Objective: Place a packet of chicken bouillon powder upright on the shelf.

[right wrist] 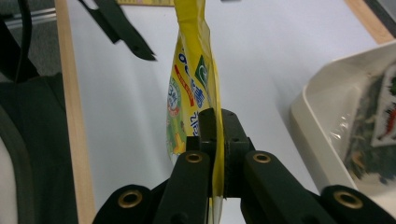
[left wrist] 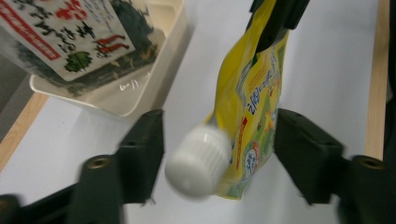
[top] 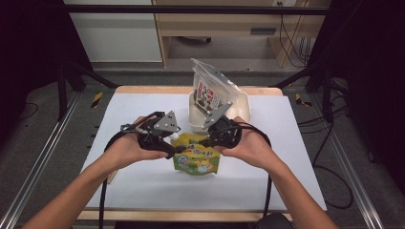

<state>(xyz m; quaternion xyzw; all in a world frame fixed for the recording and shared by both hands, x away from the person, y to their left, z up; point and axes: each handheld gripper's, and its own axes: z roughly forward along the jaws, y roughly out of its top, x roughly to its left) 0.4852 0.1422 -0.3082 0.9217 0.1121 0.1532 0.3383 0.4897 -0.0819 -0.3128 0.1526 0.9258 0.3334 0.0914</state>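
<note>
Yellow pouch [right wrist: 189,100] is clamped in the right gripper [right wrist: 217,135], its white cap [left wrist: 198,161] between the open left gripper [left wrist: 217,149] jaws.

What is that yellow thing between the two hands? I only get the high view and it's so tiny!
Observer: A yellow pouch with a white screw cap; the left gripper view shows the cap up close.
Operator: Is somebody squeezing it?
Observer: Yes. In the right gripper view, the right gripper is clamped shut on the pouch's edge.
Operator: And the other one?
Observer: The left gripper has its jaws apart, one on each side of the cap and pouch, with gaps showing.
Operator: What's in the box behind?
Observer: The cream tray holds a clear packet of dark dried greens with a red and white label.
</note>
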